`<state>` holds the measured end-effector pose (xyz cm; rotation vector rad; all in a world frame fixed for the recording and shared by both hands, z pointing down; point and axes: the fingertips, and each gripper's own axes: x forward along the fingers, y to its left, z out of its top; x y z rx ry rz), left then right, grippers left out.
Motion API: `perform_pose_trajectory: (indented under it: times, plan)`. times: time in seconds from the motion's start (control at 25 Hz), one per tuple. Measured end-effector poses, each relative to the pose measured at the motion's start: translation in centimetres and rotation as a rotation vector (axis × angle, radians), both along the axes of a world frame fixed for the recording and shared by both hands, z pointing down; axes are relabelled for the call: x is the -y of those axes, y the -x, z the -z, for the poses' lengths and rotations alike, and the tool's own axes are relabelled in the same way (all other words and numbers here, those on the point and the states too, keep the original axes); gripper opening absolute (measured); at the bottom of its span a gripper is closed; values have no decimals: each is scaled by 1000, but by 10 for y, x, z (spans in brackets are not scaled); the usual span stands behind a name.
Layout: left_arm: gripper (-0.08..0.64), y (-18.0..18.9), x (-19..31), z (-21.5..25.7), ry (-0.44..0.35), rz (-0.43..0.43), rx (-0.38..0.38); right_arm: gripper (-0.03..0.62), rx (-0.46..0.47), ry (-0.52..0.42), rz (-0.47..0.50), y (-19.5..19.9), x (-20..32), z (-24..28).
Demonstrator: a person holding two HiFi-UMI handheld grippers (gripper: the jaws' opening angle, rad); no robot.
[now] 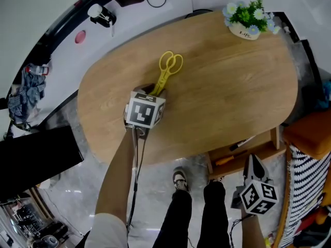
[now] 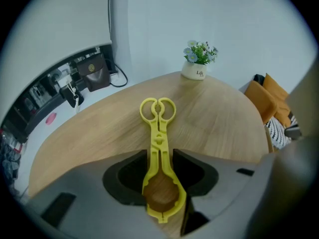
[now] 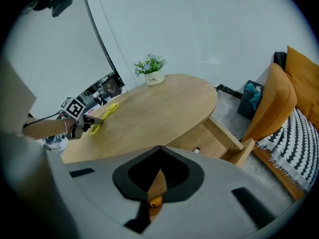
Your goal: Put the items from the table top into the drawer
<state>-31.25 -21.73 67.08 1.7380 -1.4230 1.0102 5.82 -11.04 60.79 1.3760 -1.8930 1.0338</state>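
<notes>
Over the table (image 1: 232,87), left claw (image 2: 159,152) spreads astride the yellow tongs (image 1: 166,74); right claw (image 3: 159,147) hangs closed, empty.

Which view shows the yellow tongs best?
The left gripper view: the yellow tongs lie full-length at its centre, between the left claw's open jaws. The head view shows only their loops and some shaft past the claw; the right gripper view shows them small and far off.
</notes>
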Motion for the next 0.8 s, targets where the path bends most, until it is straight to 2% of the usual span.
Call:
perform_pose_trajectory:
  times: [0.16,0.44,0.64,0.8]
  plan:
    - [140,1,-1,1,31,1,-23,-8,14,5,1,2,-4,-1]
    - [110,-5,-1,0,80,-31,14,-8,21,4,5,-1,-7,0]
    - [109,-1,0,6,5,6,76,-8,12,-12,20,-7,-5,5]
    - [109,-7,-4,13,-32,21,82,-8,3,-28,15,-14,-2,8]
